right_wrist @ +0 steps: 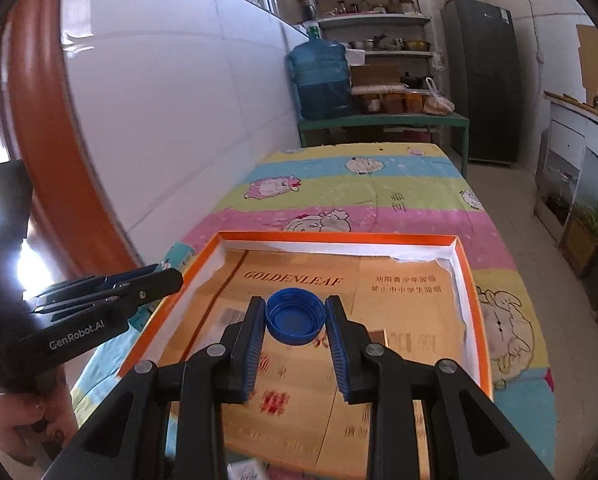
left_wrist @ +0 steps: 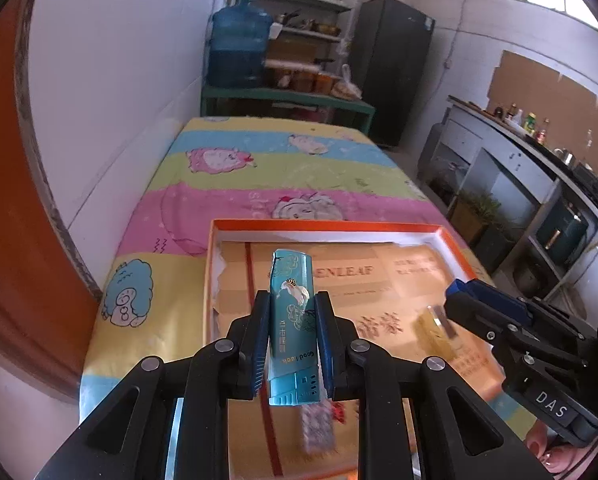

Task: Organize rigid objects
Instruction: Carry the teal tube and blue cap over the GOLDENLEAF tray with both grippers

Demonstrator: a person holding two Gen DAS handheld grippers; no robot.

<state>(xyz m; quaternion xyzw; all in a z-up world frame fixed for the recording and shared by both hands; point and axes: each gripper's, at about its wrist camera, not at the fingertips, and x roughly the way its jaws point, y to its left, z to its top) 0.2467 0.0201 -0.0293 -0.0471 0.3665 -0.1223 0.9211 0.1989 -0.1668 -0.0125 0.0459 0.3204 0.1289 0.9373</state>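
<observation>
1. left gripper [left_wrist: 291, 330]: your fingers are clenched on the teal lighter [left_wrist: 292, 312], one pad on each long side, gripping its lower half. it hangs in the air over the near left part of the orange tray [left_wrist: 327, 225].
2. lighter, orientation: long axis runs along the gripper's own line, away from you. the plain rounded end points toward the tray's far wall; the vented metal head sits nearest the camera, between the finger roots.
3. right gripper [right_wrist: 295, 328]: your fingers grasp the blue bottle cap [right_wrist: 295, 315] by its ribbed rim, above the tray's middle. its open side faces up and toward the camera; it is round, so no long axis.
4. tray contents: flattened golden carton panels line the floor. a small brown item lies beside the right finger, too unclear to name.
5. progress, as a judgement: both pieces are picked and carried over the tray; neither is set down yet. placing and letting go of each remains.
</observation>
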